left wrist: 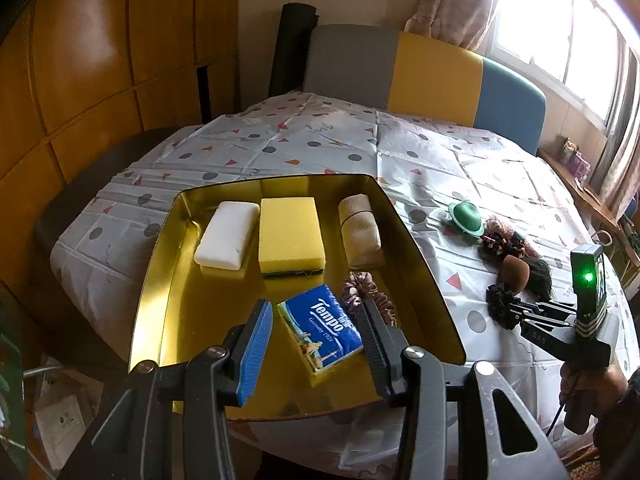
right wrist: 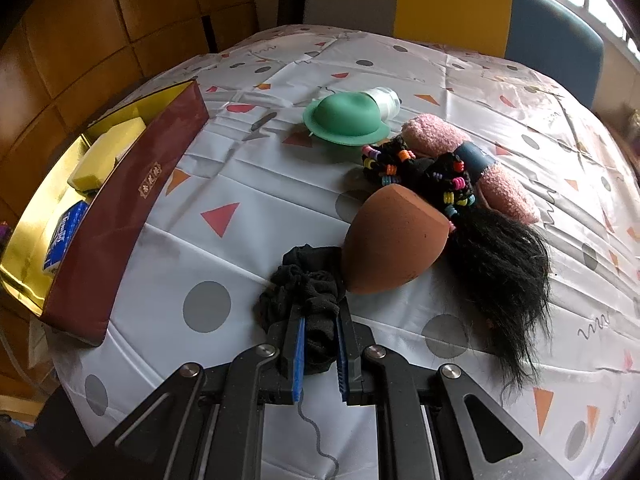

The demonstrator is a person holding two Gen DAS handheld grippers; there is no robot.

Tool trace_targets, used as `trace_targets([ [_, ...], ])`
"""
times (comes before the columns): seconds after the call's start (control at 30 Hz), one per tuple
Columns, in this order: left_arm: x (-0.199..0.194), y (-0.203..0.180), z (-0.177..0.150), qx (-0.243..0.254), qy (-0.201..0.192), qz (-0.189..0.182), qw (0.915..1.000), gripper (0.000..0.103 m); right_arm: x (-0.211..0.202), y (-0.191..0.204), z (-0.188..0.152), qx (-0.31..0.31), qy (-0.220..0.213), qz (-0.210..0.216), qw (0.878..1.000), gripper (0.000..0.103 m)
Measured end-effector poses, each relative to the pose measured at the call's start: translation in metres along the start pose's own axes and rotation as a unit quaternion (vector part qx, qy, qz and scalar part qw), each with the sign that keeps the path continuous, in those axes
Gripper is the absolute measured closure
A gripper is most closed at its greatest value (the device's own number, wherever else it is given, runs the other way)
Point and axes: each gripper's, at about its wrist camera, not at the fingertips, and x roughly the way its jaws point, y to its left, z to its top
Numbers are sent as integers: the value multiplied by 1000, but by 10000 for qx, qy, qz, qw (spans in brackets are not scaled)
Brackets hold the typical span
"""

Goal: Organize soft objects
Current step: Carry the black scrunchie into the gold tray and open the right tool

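A gold tray (left wrist: 160, 280) holds a white sponge (left wrist: 228, 240), a yellow sponge (left wrist: 290, 234), a beige bandage roll (left wrist: 360, 232), a pinkish scrunchie (left wrist: 364, 290) and a blue Tempo tissue pack (left wrist: 320, 328). My left gripper (left wrist: 314, 308) hovers open over the tray's near end; the tissue pack lies between its fingers, untouched. On the tablecloth right of the tray, my right gripper (right wrist: 320, 312) is shut on a black scrunchie (right wrist: 308, 288). The same gripper (left wrist: 508, 308) shows at the right edge of the left wrist view.
Beyond the black scrunchie lie a brown makeup sponge (right wrist: 392, 240), a black hairpiece (right wrist: 500, 272), a beaded black hair tie (right wrist: 420, 172), a pink fuzzy sock (right wrist: 504, 192) and a green hat-shaped piece (right wrist: 346, 120). The tray's maroon wall (right wrist: 132, 208) stands left. A padded chair (left wrist: 432, 76) backs the table.
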Motion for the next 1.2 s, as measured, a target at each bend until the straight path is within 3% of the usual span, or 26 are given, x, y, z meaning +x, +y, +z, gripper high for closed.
trace_targets([
  [0.23, -2, 10, -6, -76, 22, -39, 10000, 58, -10, 1, 7, 388, 75, 14, 9992, 90],
  [0.53, -1, 20, -11, -231, 50, -148, 9996, 58, -16, 25, 12, 250, 106, 21, 9996, 90],
  [0.77, -2, 27, -14, -304, 38, -159, 9994, 58, -32, 37, 22, 246, -106, 143, 9995, 90],
  [1.2, -5, 38, -15, -404, -28, -99, 9991, 58, -41, 122, 66, -226, -356, 1132, 9927, 90],
])
